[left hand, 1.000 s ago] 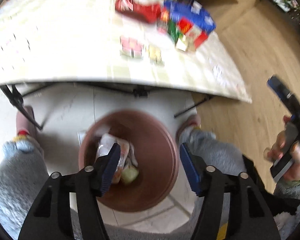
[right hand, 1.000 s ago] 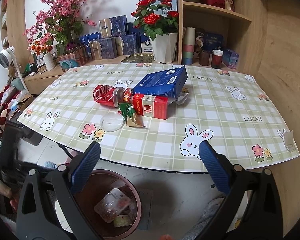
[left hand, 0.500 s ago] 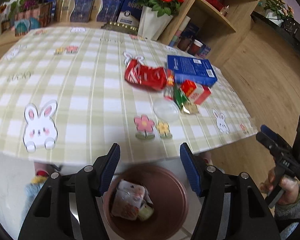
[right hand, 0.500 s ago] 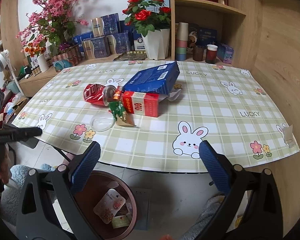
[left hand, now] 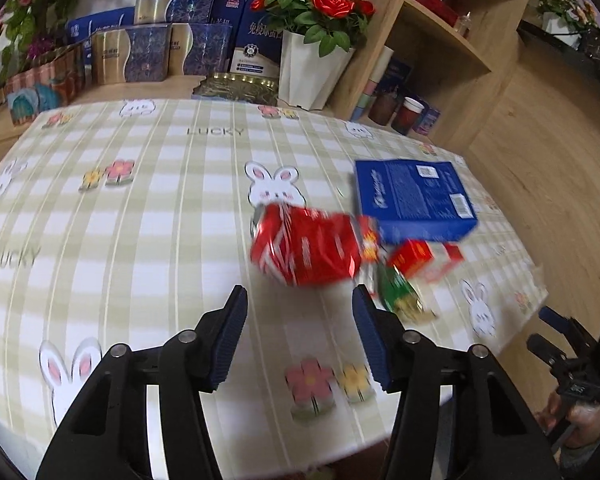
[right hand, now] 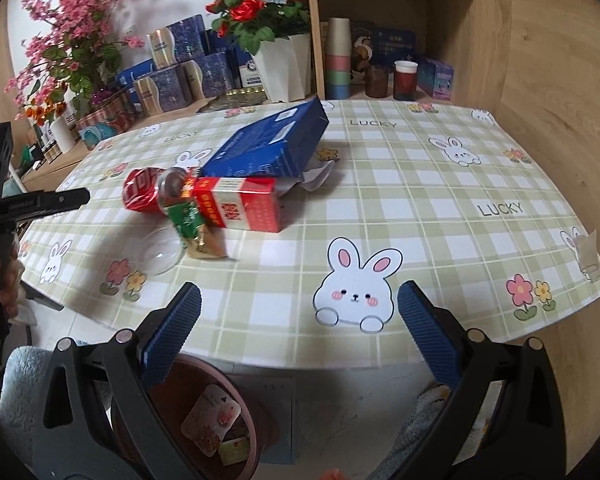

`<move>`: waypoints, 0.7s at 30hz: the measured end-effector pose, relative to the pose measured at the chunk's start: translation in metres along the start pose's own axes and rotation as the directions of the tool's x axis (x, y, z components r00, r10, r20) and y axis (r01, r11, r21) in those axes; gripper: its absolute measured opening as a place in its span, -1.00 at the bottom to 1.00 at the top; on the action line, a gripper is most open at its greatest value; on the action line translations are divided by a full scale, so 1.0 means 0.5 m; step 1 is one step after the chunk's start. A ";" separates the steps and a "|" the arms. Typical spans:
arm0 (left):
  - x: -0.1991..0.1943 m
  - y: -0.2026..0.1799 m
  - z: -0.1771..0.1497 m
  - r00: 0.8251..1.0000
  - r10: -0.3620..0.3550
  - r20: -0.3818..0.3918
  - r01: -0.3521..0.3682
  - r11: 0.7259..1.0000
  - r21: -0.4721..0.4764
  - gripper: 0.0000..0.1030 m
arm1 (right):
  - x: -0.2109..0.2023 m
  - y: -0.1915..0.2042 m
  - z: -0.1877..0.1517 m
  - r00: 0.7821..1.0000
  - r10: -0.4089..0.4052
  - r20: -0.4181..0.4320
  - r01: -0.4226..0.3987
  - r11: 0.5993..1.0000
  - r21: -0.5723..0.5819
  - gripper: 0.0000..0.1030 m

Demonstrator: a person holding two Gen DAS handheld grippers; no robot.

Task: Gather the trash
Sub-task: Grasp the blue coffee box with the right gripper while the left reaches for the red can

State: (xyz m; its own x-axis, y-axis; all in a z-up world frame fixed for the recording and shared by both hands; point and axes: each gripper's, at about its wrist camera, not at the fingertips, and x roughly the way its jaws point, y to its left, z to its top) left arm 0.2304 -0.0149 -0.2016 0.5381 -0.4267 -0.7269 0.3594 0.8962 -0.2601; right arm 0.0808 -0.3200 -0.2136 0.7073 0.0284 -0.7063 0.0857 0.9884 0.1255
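Your left tool (left hand: 299, 334) has swung up from the bin (right hand: 188, 420), narrowing but empty; reach ahead for the red wrapper (left hand: 306, 250).

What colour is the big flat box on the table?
The big flat box is dark blue with small white print. It shows best in the right wrist view.

Both wrist fisheyes look down and forward over the green-checked rabbit-print tablecloth (left hand: 148, 240) (right hand: 440, 184), the left nearer, sharing the crumpled red foil wrapper (left hand: 306, 250) (right hand: 140, 190).
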 end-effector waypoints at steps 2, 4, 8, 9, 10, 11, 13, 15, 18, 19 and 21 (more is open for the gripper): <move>0.022 0.002 0.020 1.000 0.013 0.004 -0.013 1.000 0.011 0.00 | 0.018 -0.006 0.013 1.000 0.001 -0.004 -0.001 1.000 0.004 0.88; 0.045 0.006 0.039 1.000 0.022 0.003 -0.022 1.000 0.015 -0.04 | 0.034 -0.010 0.027 1.000 0.005 -0.007 -0.005 1.000 0.003 0.88; 0.085 0.015 0.066 1.000 0.029 -0.004 -0.029 1.000 0.010 -0.04 | 0.072 -0.026 0.072 1.000 0.014 0.012 -0.014 1.000 0.016 0.88; 0.093 0.017 0.069 0.999 0.031 -0.006 -0.031 0.999 0.010 -0.04 | 0.084 -0.033 0.087 0.999 0.023 0.026 -0.024 0.999 0.031 0.88; 0.100 0.018 0.071 0.999 0.033 -0.009 -0.033 0.999 0.010 -0.04 | 0.092 -0.039 0.099 0.999 0.031 0.037 -0.032 0.999 0.044 0.88; 0.106 0.019 0.074 0.999 0.033 -0.011 -0.033 0.999 0.011 -0.04 | 0.107 -0.048 0.118 0.998 0.046 0.048 -0.049 0.997 0.064 0.88; 0.113 0.019 0.074 0.999 0.034 -0.012 -0.034 0.999 0.018 -0.04 | 0.136 -0.063 0.157 0.995 0.083 0.061 -0.089 0.991 0.098 0.88; 0.117 0.019 0.074 0.999 0.042 -0.011 -0.042 0.999 0.035 -0.04 | 0.162 -0.071 0.192 0.989 0.128 0.067 -0.135 0.983 0.120 0.88; 0.119 0.021 0.076 0.999 0.045 -0.004 -0.045 0.998 0.035 -0.04 | 0.217 -0.079 0.253 0.985 0.168 0.049 -0.174 0.973 0.154 0.88; 0.119 0.024 0.077 0.999 0.044 -0.001 -0.044 0.999 0.029 -0.04 | 0.237 -0.081 0.271 0.983 0.177 0.041 -0.181 0.969 0.168 0.88; 0.120 0.027 0.078 0.999 0.041 -0.002 -0.041 0.999 0.024 -0.04 | 0.276 -0.087 0.297 0.978 0.207 0.025 -0.208 0.955 0.213 0.88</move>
State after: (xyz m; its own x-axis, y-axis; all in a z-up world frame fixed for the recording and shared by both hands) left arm 0.2974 -0.0334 -0.2239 0.5509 -0.3895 -0.7381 0.3550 0.9098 -0.2151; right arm 0.2786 -0.3815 -0.2130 0.7273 0.2291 -0.6469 0.0841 0.9058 0.4153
